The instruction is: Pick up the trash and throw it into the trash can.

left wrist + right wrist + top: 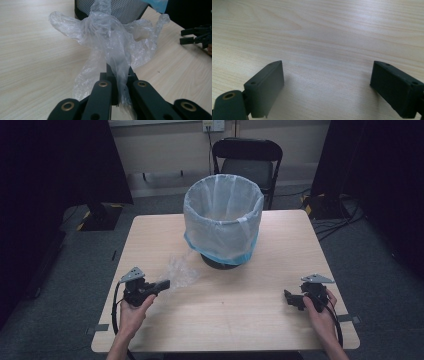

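At lower left of the high view, the left gripper (162, 284) pinches a crumpled, clear plastic bag (181, 270) lying on the counter (240, 305) beside the lined mesh bin (223, 217). The right gripper (288, 297), lower right, holds its fingers (265, 86) wide apart over bare wood.

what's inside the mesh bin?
The mesh bin holds a translucent liner folded over its rim. No contents visible through the opening, but its bottom is hidden by the near wall.
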A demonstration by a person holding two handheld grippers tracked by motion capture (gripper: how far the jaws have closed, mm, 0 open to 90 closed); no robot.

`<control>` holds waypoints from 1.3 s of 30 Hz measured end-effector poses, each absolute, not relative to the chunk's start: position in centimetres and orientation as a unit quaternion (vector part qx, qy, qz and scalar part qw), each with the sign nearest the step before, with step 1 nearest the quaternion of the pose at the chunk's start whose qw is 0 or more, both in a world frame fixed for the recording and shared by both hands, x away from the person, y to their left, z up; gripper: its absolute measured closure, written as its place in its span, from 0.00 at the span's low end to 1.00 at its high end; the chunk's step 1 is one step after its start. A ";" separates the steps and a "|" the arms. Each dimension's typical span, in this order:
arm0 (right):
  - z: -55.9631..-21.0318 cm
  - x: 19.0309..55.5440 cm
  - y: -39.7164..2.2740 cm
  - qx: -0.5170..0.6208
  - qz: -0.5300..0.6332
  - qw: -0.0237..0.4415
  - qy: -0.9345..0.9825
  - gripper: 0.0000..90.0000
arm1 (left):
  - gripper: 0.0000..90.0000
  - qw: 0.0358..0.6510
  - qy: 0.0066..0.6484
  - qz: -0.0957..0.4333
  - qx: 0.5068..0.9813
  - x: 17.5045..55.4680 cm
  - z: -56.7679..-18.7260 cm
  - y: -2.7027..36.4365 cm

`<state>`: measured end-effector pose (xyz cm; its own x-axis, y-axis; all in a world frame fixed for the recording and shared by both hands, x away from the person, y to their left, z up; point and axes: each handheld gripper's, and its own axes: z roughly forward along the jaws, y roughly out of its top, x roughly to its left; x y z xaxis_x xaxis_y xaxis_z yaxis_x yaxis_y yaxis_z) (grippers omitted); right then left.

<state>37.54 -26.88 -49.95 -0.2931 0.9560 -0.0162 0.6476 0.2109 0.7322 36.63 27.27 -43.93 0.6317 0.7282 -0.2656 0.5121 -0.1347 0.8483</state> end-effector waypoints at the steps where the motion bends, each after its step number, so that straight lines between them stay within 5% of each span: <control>1: -50.0 37.5 -26.9 0.542 0.317 0.243 0.739 0.12 | 0.99 0.510 0.416 0.106 0.746 36.6 -43.9 27.3; 39: -50.0 37.5 -26.9 0.542 0.317 0.244 0.739 0.12 | 0.99 0.599 0.363 0.201 0.685 37.0 -32.9 28.3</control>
<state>37.53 -26.88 -49.95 -0.2930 0.9560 -0.0165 0.6474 0.2111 0.7323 37.03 28.27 -32.93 0.6560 0.7379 -0.1589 0.2554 -0.0189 0.9666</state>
